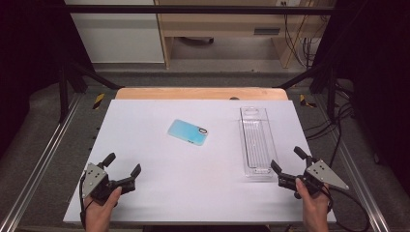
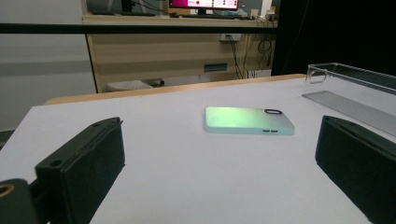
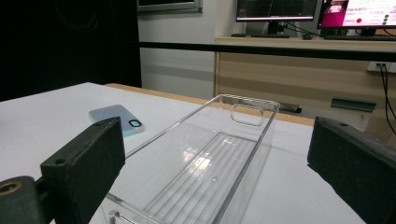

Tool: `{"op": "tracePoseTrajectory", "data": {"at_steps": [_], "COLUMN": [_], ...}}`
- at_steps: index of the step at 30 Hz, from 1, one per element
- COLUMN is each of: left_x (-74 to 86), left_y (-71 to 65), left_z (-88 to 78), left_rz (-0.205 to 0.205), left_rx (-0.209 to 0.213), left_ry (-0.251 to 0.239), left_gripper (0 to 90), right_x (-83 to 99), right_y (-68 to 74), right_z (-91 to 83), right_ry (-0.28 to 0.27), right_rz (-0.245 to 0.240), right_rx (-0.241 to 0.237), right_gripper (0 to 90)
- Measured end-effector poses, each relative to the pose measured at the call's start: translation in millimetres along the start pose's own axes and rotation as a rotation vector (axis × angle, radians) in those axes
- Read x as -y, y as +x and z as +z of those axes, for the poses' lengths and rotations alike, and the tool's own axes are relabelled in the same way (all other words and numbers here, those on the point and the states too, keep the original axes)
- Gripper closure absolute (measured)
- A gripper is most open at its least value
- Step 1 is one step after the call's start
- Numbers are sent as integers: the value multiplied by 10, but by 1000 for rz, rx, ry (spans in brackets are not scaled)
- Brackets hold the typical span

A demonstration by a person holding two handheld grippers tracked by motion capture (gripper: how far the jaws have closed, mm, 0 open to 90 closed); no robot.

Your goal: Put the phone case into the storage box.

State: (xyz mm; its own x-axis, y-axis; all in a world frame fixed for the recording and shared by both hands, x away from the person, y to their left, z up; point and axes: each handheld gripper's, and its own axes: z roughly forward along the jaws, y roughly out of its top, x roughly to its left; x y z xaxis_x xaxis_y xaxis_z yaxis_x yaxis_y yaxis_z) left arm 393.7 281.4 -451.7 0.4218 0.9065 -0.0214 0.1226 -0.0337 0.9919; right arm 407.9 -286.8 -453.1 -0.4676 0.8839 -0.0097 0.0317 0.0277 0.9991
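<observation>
A white sheet covers the desk, with a wooden edge at the top of the high view and pale cabinets and dark frame rails behind. At the lower left of that frame the left tool hovers over bare sheet, its jaws spread wide with nothing between them. Near the centre lies a light blue phone case, flat, camera cutout toward the right. Right of centre sits a long clear plastic tray, empty, running from the top of the sheet toward the bottom. At the lower right the right tool stands just beside the tray's near end, jaws likewise wide and holding nothing.

This looks like the start: neither thing is gripped, and the likely job is to put the case into the tray. The next move probably calls for the left tool to travel up and right to the case and close on its thin edge, while the right tool steadies the tray.

The left gripper view shows the case side-on, with two small slots in its edge, which the high view cannot resolve. The right gripper view shows the tray's ribbed floor and handle cutout, and monitors on a far counter.
</observation>
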Motion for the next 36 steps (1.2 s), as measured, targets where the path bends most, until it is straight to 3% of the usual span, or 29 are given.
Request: {"op": "tracePoseTrajectory", "data": {"at_steps": [8, 15, 21, 22, 30, 32, 36], "left_x": [-36, -115, -179, -225, -342, -344, -347], "left_y": [-80, -173, -188, -197, -253, -266, -267], "left_z": [107, 434, 649, 750, 1103, 1182, 1300], "left_rz": [9, 60, 55, 64, 115, 129, 107], "left_rx": [-12, 35, 82, 89, 107, 83, 91], "left_ry": [70, 171, 199, 216, 275, 297, 313], "left_gripper": [15, 21, 23, 24, 32, 37, 46], "right_x": [7, 9, 6, 6, 6, 5, 5], "right_y": [11, 4, 10, 9, -4, -6, -2], "right_z": [-10, -5, -16, -15, -20, -22, -24], "right_ry": [15, 20, 19, 19, 20, 20, 25], "right_rz": [-23, -32, -42, -43, -46, -46, -49], "right_rx": [17, 32, 40, 41, 46, 46, 48], "right_gripper": [40, 35, 30, 31, 31, 31, 31]}}
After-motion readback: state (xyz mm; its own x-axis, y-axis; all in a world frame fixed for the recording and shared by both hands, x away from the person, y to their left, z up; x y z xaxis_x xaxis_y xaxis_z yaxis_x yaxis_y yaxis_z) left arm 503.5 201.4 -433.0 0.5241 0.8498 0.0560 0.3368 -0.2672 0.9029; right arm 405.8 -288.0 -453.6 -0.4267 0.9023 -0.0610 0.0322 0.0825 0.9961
